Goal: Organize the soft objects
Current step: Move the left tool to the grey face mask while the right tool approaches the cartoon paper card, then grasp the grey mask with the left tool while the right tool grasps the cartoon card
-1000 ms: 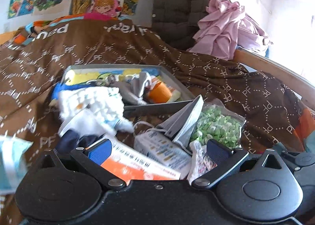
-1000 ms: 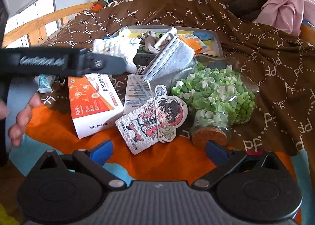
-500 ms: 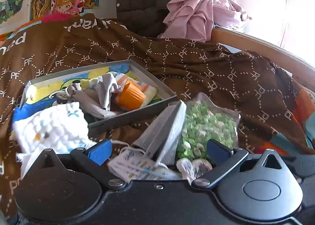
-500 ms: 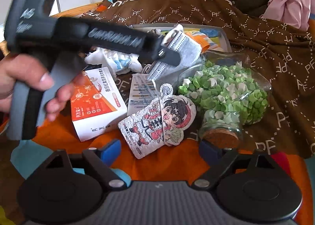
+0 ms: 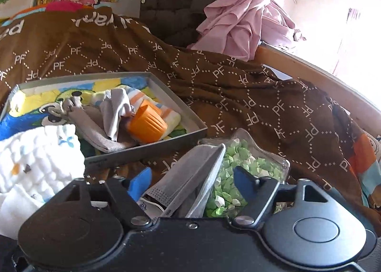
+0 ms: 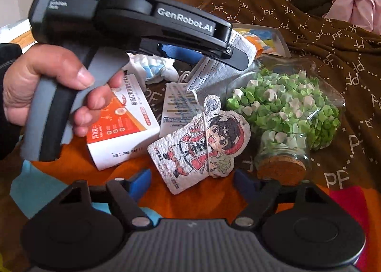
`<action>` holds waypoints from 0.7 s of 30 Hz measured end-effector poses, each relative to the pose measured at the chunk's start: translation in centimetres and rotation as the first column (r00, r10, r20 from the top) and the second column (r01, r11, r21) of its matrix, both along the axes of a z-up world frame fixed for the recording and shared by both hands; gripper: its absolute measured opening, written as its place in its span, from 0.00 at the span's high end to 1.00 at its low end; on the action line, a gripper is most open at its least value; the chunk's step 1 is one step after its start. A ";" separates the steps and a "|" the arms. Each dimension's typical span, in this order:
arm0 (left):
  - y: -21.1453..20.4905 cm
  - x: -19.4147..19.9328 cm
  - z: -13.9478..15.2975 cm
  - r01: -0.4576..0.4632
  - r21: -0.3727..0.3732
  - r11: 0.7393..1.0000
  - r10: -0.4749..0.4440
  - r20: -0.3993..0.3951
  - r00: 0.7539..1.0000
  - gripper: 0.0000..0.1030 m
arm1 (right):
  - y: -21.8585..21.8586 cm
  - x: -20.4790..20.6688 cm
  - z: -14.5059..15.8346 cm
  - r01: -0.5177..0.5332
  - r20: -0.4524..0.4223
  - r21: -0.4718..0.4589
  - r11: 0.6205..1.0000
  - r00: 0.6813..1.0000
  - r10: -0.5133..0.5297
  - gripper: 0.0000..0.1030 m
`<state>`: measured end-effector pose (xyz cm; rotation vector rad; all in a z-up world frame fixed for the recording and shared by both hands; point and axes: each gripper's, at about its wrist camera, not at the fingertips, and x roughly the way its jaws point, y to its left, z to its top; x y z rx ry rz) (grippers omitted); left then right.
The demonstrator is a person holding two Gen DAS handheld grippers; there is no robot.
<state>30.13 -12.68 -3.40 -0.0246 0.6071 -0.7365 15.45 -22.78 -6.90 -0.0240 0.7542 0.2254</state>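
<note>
Left gripper [image 5: 193,182] jaws closing around pleated grey mask [image 5: 188,176]; right gripper [image 6: 191,180] jaws spread, closing, empty; glass jar [image 6: 288,107] at 2 o'clock.

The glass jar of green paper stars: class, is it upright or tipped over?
Tipped over. The glass jar lies on its side on the blanket, its cork stopper facing sideways toward the camera.

Left gripper [image 5: 193,182] advanced onto grey face mask [image 5: 188,176]; both sets of jaws closing.

Left gripper: formerly over the orange box [image 6: 123,126] beside the white cloth [image 5: 35,160]; now astride the mask against the star jar [image 6: 290,114], mask between the jaws. Right gripper [image 6: 193,182]: jaws narrower than before, nothing between them, cartoon towel [image 6: 202,145] just ahead.
</note>
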 end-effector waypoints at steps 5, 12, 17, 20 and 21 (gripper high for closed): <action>0.3 0.6 -0.4 0.020 -0.028 0.999 -0.021 -0.052 0.998 0.43 | 0.5 0.3 -0.2 0.007 0.026 -0.012 1.000 1.000 -0.006 0.22; -0.1 0.5 -0.7 0.033 0.004 0.999 -0.032 -0.060 0.998 0.73 | 0.5 0.5 0.0 0.016 0.044 0.003 1.000 0.999 -0.016 0.23; 0.5 0.2 -0.5 0.000 -0.009 1.000 0.000 -0.069 0.998 0.90 | 0.4 0.4 0.2 0.011 0.049 0.018 1.000 0.999 -0.012 0.24; 1.2 -0.3 -0.4 -0.031 -0.027 0.999 0.029 -0.078 0.997 0.93 | 0.4 0.3 0.4 0.006 0.063 0.025 1.000 0.998 -0.007 0.24; 1.5 -0.5 -0.3 -0.043 -0.029 0.999 0.040 -0.079 0.996 0.94 | 0.4 0.3 0.4 0.005 0.066 0.024 1.000 0.998 -0.006 0.24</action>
